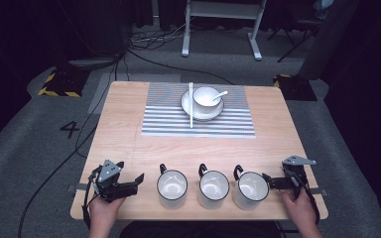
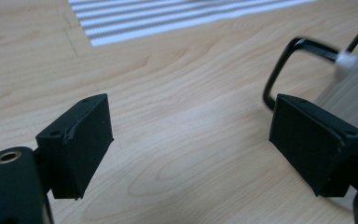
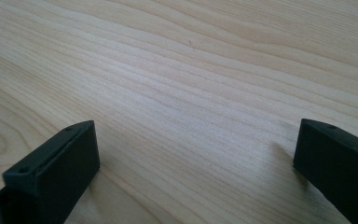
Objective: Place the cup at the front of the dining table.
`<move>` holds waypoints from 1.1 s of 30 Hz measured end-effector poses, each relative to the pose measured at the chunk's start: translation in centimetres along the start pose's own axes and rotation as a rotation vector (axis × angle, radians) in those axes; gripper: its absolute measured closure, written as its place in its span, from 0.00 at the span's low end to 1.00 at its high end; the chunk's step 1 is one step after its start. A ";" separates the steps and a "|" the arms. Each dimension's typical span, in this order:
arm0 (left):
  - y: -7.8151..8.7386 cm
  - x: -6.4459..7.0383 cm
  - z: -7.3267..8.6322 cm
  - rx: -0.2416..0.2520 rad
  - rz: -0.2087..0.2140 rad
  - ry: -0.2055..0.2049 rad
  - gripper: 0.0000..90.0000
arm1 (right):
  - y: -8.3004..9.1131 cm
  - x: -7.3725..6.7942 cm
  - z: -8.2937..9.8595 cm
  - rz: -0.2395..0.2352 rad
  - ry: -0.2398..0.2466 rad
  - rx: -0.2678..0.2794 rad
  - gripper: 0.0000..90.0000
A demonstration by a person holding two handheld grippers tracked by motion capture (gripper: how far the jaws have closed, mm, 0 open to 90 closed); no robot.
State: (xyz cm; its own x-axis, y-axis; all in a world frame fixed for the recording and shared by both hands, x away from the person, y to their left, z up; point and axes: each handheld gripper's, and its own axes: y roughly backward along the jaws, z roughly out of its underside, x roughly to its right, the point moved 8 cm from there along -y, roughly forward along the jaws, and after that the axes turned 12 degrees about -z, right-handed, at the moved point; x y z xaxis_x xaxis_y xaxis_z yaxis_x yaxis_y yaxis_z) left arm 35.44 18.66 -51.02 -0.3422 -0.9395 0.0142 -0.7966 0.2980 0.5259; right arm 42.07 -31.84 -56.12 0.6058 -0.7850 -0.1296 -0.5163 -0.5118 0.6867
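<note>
Nearest the high camera, two bare hands come up from the bottom edge, each holding a black two-jaw tool: the left hand-held gripper (image 1: 140,179) rests at the near left of the pale wooden counter (image 1: 124,134) with its jaws spread and empty, pointing toward the left white enamel mug with a black rim and black loop handle (image 1: 171,187), near it but apart. Two matching mugs stand in the same near row, the middle white mug (image 1: 213,188) and the right white mug (image 1: 250,189); the right hand-held gripper (image 1: 267,178) sits just beside that last one, also spread and holding nothing. Farther back, on a grey striped placemat (image 1: 168,119), a white bowl on a white plate (image 1: 202,102) carries a white spoon, with pale chopsticks (image 1: 191,104) laid alongside. From the left gripper view, the wide-apart jaws frame bare wood, and a thin black handle loop (image 2: 284,65) with a grey-white wall behind it shows at the right; a sideways sweep could likely catch that loop and spin or tip the mug. From the right gripper view, the parted jaws look along plain wood grain, so any approach to the neighbouring mug would start unsighted; closing on the curved rim off-centre might let the smooth enamel slip, and a nudge could knock one mug into the next.
</note>
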 end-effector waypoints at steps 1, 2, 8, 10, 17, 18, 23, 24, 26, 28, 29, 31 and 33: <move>0.0 0.0 0.0 0.000 0.000 0.000 0.16 | 0.0 0.0 0.0 0.000 -0.001 0.001 0.00; 0.5 0.4 -0.5 0.034 0.001 0.000 0.16 | 0.0 0.0 0.0 0.000 -0.001 0.001 0.00; 2.1 1.2 -1.5 0.113 0.044 0.057 0.16 | 0.0 0.0 0.0 0.000 -0.001 0.001 0.00; 2.6 1.4 -1.7 0.121 0.038 0.053 0.16 | 0.0 0.0 0.0 0.000 -0.001 0.001 0.00; 3.9 3.3 -2.3 0.082 0.032 0.025 0.15 | 0.0 0.0 0.0 0.000 -0.001 0.001 0.00; 4.3 3.8 -2.5 0.105 0.022 0.003 0.13 | 0.0 0.0 0.0 0.000 -0.001 0.001 0.00; 5.5 6.2 -2.6 0.109 0.046 -0.057 0.12 | 0.0 0.0 0.0 0.000 -0.001 0.000 0.00; 5.6 6.5 -2.7 0.104 0.056 -0.057 0.12 | 0.0 0.0 0.0 0.000 -0.001 0.001 0.00; 5.8 6.8 -2.8 0.104 0.069 -0.054 0.11 | 0.0 0.0 0.0 0.000 -0.001 0.001 0.00; 6.1 7.2 -3.1 0.113 0.088 -0.044 0.11 | 0.0 0.0 0.0 0.000 -0.001 0.001 0.00; 6.2 7.4 -3.2 0.114 0.097 -0.043 0.11 | 0.0 0.0 0.0 0.000 -0.001 0.001 0.00; 6.4 7.9 -3.3 0.107 0.115 -0.050 0.11 | 0.0 0.0 0.0 0.000 -0.001 0.001 0.00; 6.4 8.3 -3.3 0.109 0.125 -0.054 0.11 | 0.0 0.0 0.0 0.000 -0.001 0.001 0.00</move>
State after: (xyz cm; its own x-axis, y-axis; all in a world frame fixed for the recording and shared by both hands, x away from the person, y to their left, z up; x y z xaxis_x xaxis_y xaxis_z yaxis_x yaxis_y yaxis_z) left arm 29.13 12.19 -44.70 -0.4658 -0.8845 0.0266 -0.7944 0.4312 0.4277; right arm 42.04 -31.85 -56.11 0.6049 -0.7856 -0.1302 -0.5168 -0.5117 0.6863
